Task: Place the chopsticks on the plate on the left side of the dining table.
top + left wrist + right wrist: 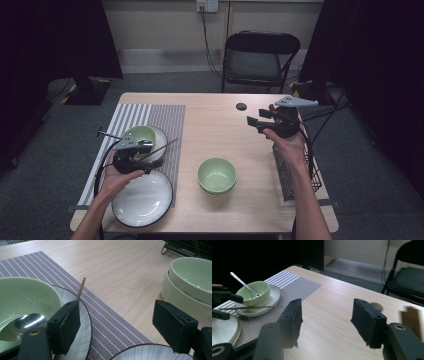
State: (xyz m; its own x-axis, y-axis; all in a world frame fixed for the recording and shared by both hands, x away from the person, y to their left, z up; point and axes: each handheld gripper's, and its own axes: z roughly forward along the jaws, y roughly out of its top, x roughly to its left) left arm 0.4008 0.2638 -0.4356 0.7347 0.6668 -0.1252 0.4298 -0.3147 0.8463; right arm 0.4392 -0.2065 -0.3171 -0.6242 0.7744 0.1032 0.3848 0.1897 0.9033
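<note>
Just beside left jaws, chopstick (80,289) on plate (86,315)

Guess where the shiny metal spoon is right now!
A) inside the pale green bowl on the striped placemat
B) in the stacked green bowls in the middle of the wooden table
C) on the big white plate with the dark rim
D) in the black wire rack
A: the shiny metal spoon has its scoop down in the pale green bowl on the striped placemat, handle sticking up over the rim.
</note>
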